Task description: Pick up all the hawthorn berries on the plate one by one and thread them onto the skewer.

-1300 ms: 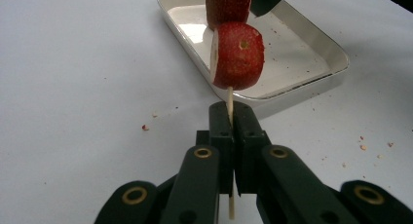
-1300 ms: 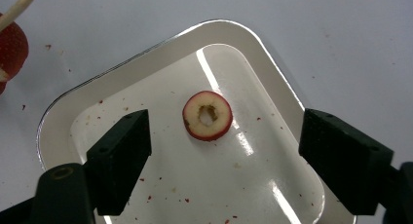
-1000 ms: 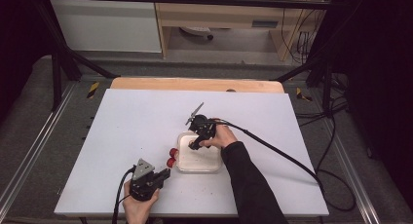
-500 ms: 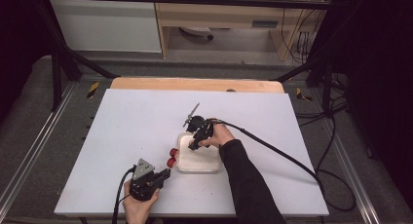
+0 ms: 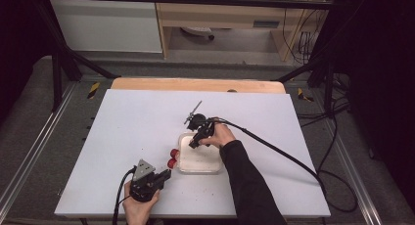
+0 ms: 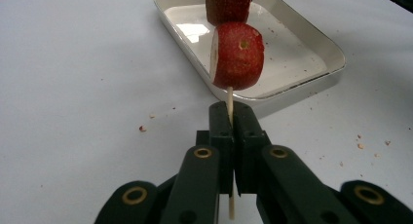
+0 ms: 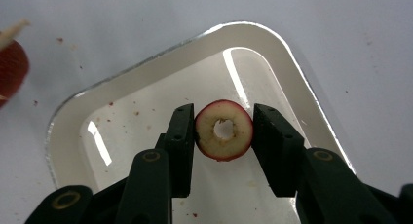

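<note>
My left gripper (image 5: 165, 175) (image 6: 233, 118) is shut on a thin wooden skewer (image 6: 229, 95) near the table's front. Two red strawberry pieces (image 6: 237, 56) (image 5: 172, 158) are threaded on the skewer and hang at the left rim of a white tray (image 5: 198, 170) (image 6: 302, 51). My right gripper (image 5: 193, 143) (image 7: 224, 130) points down into the tray (image 7: 146, 102). Its jaws press both sides of a round red-skinned fruit slice (image 7: 210, 140) with a hole through its middle. The skewer's tip (image 7: 12, 30) and a strawberry piece (image 7: 9, 68) show at the left edge of the right gripper view.
The white table top (image 5: 147, 117) carries small red crumbs around the tray. A wooden strip (image 5: 195, 84) runs along its far edge. A black cable (image 5: 284, 154) trails from the right gripper off to the right. Metal rails (image 5: 29, 156) flank the table.
My right gripper has shifted slightly left and lower into the tray. The left gripper and its skewer have stayed put.
</note>
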A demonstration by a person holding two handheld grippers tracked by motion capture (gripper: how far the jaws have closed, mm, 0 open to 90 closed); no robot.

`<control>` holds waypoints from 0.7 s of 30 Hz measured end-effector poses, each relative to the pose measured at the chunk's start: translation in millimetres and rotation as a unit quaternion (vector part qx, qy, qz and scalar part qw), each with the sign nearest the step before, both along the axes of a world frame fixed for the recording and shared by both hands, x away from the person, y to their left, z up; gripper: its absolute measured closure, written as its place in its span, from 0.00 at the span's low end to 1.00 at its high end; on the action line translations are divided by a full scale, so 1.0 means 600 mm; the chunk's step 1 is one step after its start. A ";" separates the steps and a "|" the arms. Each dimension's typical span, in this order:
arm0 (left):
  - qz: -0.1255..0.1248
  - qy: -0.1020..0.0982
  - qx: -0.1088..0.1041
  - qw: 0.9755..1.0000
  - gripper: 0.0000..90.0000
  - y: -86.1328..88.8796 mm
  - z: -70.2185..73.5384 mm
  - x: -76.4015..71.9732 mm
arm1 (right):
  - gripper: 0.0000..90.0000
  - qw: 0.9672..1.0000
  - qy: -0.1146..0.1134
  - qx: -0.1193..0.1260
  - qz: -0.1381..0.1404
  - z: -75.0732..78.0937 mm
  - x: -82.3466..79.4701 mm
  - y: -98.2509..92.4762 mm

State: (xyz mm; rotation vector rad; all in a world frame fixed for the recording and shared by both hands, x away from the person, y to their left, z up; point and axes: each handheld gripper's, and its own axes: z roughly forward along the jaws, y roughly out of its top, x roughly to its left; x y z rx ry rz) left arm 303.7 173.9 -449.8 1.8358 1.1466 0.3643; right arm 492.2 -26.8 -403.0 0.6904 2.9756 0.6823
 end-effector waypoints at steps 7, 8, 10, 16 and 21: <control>0.000 -0.008 -0.003 1.000 0.98 -0.007 0.004 -0.004 | 0.69 0.997 0.007 0.054 -0.059 0.030 -0.016 -0.023; 0.000 -0.009 -0.004 1.000 0.98 -0.008 0.004 -0.004 | 0.69 0.995 0.009 0.064 -0.071 0.033 -0.020 -0.028; 0.000 -0.010 -0.004 1.000 0.98 -0.011 0.005 -0.004 | 0.69 0.992 0.013 0.087 -0.092 0.038 -0.027 -0.039; -0.005 -0.013 -0.005 1.000 0.98 -0.024 0.007 -0.006 | 0.69 0.980 0.012 0.141 -0.140 0.042 -0.050 -0.075; -0.009 -0.015 -0.011 1.000 0.98 -0.036 0.008 -0.008 | 0.69 0.965 0.009 0.193 -0.178 0.037 -0.071 -0.107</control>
